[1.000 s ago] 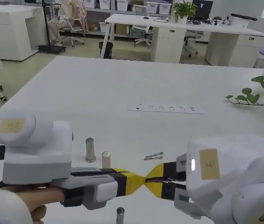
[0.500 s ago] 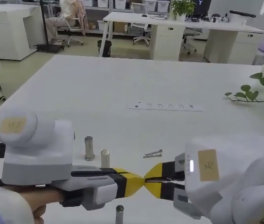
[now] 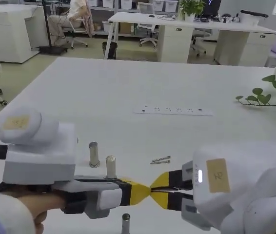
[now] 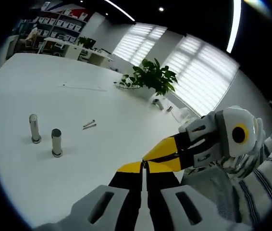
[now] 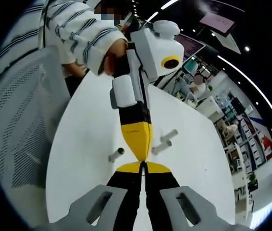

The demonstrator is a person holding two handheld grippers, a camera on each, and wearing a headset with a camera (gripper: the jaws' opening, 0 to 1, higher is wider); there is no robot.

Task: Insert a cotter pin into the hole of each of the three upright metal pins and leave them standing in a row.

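Note:
Three short upright metal pins stand on the white table: one (image 3: 94, 154) at the back, one (image 3: 110, 166) beside it, and one (image 3: 126, 223) at the near edge, half hidden under the grippers. A small bundle of cotter pins (image 3: 161, 160) lies to their right. My left gripper (image 3: 145, 190) and right gripper (image 3: 154, 188) hover above the table, yellow tips pressed point to point. Both are shut, with nothing visible between the jaws. The left gripper view has two pins (image 4: 34, 128) (image 4: 56, 142) and the cotter pins (image 4: 89, 124) off to its left.
A flush socket strip (image 3: 172, 112) sits mid-table. Trailing plant leaves (image 3: 269, 95) reach in from the right edge. Desks, chairs and a seated person (image 3: 74, 12) are far behind the table. My sleeve (image 3: 1, 217) is at the bottom left.
The grippers stay tip to tip, with the left one tilted slightly. The pins and the cotter pins have not moved; the view shifted a little.

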